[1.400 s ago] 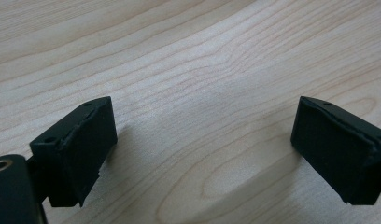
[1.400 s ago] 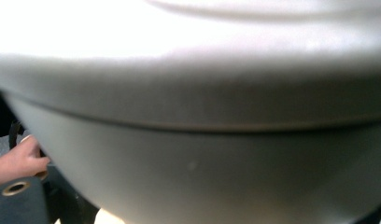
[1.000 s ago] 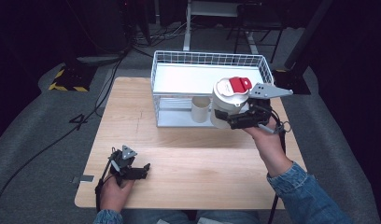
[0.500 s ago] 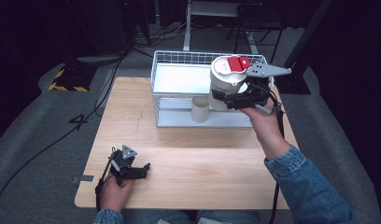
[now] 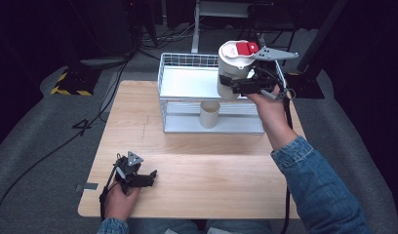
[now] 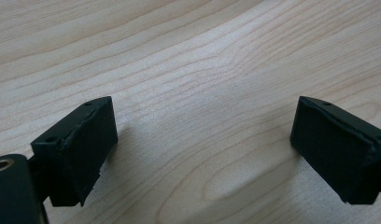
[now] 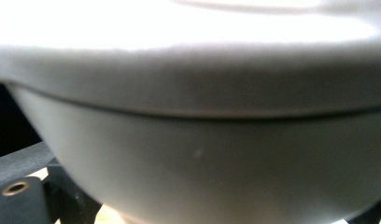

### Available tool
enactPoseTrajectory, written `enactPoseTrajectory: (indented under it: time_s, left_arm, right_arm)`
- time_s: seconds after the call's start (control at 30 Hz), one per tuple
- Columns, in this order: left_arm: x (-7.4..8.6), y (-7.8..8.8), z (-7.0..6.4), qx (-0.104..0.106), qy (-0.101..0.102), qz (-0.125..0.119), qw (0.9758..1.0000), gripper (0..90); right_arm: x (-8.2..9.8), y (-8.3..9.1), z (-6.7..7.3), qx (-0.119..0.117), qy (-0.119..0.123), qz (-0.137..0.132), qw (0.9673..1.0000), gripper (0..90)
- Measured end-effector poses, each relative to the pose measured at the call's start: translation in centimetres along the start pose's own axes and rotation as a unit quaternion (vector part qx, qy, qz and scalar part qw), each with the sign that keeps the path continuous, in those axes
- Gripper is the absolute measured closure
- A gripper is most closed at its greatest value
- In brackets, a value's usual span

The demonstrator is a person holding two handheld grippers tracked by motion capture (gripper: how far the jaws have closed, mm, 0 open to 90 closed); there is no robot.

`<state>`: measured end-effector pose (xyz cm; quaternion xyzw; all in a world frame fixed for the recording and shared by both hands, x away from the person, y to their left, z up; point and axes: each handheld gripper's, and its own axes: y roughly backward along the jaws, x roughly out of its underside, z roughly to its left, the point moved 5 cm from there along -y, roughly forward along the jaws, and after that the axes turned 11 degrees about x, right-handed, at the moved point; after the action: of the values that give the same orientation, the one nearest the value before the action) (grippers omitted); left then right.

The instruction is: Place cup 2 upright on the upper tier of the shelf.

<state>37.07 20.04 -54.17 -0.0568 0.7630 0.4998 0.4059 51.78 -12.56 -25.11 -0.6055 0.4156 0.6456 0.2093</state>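
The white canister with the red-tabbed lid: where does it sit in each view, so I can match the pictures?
High view: the white canister is upper right of centre, held in the right gripper above the wire rack.
Right gripper view: its pale wall and lid rim span the frame, close up.
Left gripper view: not in it, just open jaws over the wooden table.
Shared landmark: the lid rim.

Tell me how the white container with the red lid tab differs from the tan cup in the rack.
The white container is held in the air by the right gripper above the wire rack; the tan cup stands on the rack's lower level, untouched. The container looks wider and carries a lid with a red tab; the cup is slimmer and open-topped. Both are upright and round.
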Motion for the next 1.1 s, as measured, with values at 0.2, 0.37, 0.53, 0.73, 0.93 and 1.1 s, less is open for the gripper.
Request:
enactPoseTrajectory:
  time_s: [0.2, 0.37, 0.53, 0.73, 0.93, 1.1]
  left_arm:
    - [0.0, 0.0, 0.0, 0.0, 0.0, 0.0, 1.0, 7.9]
    - [0.0, 0.0, 0.0, 0.0, 0.0, 0.0, 1.0, 7.9]
    - [0.0, 0.0, 0.0, 0.0, 0.0, 0.0, 1.0, 7.9]
    - [0.0, 0.0, 0.0, -0.001, 0.0, -0.002, 1.0, 7.9]
    - [0.0, 0.0, 0.0, -0.001, 0.0, -0.002, 1.0, 7.8]
    - [0.0, 0.0, 0.0, -0.001, 0.0, -0.002, 1.0, 7.9]
  right_arm:
    - [-0.4, -1.3, -0.8, 0.024, -0.001, 0.004, 0.9997, 9.4]
    - [-0.3, -2.9, -2.2, 0.036, -0.023, 0.014, 0.999, 9.4]
    - [0.0, -4.2, -3.4, 0.05, -0.032, 0.022, 0.998, 9.4]
    - [0.6, -5.6, -4.5, 0.059, -0.048, 0.03, 0.9966, 9.4]
    - [1.3, -6.3, -5.1, 0.065, -0.059, 0.037, 0.9955, 9.4]
    - [1.6, -6.5, -5.4, 0.061, -0.068, 0.04, 0.995, 9.4]
